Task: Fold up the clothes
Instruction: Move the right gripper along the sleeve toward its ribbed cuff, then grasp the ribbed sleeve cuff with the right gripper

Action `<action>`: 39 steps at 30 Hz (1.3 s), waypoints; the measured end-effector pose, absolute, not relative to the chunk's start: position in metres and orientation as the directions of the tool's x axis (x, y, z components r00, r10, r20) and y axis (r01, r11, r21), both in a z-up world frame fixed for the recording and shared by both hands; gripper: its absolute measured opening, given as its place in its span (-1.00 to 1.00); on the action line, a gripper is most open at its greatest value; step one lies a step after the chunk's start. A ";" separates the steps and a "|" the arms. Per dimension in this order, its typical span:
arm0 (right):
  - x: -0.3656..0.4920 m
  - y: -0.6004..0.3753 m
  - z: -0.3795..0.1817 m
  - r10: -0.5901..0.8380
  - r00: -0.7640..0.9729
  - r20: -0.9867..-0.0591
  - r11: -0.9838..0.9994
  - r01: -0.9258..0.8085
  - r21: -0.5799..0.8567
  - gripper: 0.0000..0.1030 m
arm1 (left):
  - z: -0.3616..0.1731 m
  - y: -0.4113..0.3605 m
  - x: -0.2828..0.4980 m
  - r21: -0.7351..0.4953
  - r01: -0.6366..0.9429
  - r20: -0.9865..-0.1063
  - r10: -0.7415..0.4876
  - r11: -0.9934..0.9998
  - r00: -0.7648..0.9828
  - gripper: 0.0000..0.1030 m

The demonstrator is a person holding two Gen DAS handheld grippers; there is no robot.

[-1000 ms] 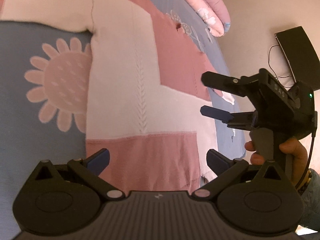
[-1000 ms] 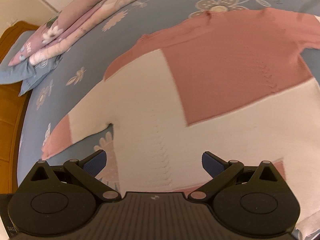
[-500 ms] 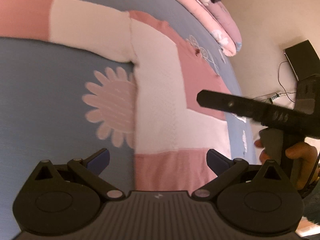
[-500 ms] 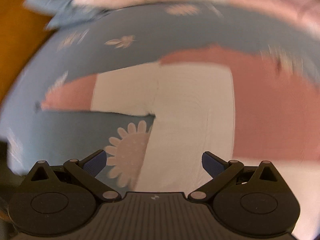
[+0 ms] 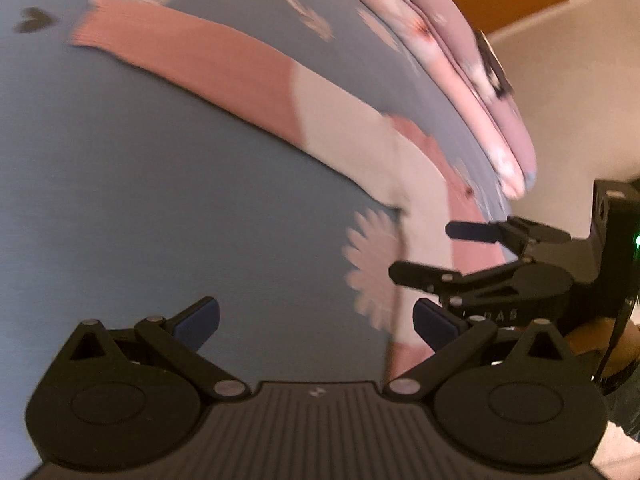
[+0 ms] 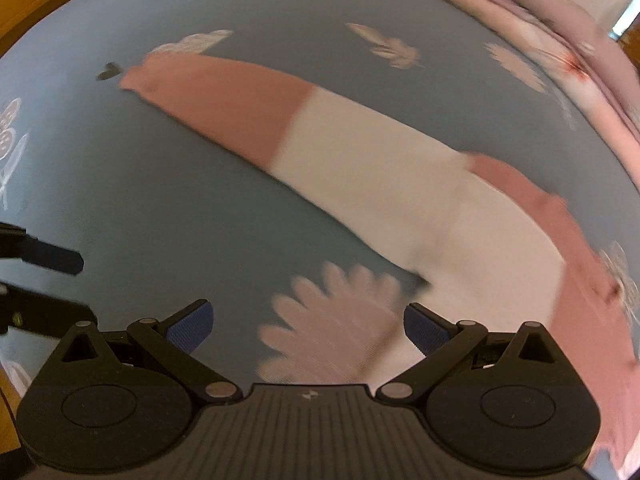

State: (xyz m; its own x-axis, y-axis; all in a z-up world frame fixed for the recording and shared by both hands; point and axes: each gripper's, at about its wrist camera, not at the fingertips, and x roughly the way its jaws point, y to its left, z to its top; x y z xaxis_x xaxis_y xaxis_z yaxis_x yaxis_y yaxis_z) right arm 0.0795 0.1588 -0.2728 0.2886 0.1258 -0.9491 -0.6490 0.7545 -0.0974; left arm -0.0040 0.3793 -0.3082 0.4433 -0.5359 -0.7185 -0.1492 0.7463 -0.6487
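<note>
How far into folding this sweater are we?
Done: the pink-and-cream sweater lies spread flat on the blue floral bedsheet, its sleeve stretched straight out. No fold shows yet.

In hand: nothing. The left tongs and the right tongs are both open and empty, pointing toward the sleeve side.

Left: probably gripping the sleeve, folding it over the body, then every further fold.

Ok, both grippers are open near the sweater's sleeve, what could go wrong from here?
1. The left gripper and right gripper sit close together; the right gripper already crosses the left view, so they could collide.
2. The sleeve lies flat on the blue floral bedsheet, so a pinch may grab the sheet too.
3. Both views are blurred, so aim at the cuff may be off.
</note>
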 end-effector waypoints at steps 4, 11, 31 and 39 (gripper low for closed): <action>0.085 0.206 -0.272 0.154 0.276 -0.949 0.678 -0.728 -0.102 0.96 | -0.311 0.420 -0.015 -0.628 -0.246 -0.733 -0.454 0.738 0.506 0.98; 0.096 0.295 -0.282 0.192 0.333 -0.923 0.453 -0.864 -0.217 0.38 | -0.323 0.476 -0.038 -0.565 -0.488 -0.764 -0.199 0.665 0.613 0.98; 0.090 0.419 -0.340 0.196 0.487 -0.851 0.018 -0.869 -0.494 -0.34 | -0.356 0.538 -0.053 -0.648 -0.653 -0.723 -0.048 0.391 0.689 0.98; 0.086 0.431 -0.351 0.169 0.538 -0.826 -0.001 -0.838 -0.546 -0.49 | -0.355 0.536 -0.051 -0.635 -0.651 -0.729 -0.044 0.416 0.683 0.98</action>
State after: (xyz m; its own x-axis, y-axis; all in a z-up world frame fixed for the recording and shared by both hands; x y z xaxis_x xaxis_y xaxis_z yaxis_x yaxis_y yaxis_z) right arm 0.0861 0.4313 -0.3511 0.5378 0.1694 -0.8259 -0.8378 -0.0013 -0.5459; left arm -0.0512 0.5363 -0.3550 0.6830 -0.0443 -0.7291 -0.6509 0.4160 -0.6351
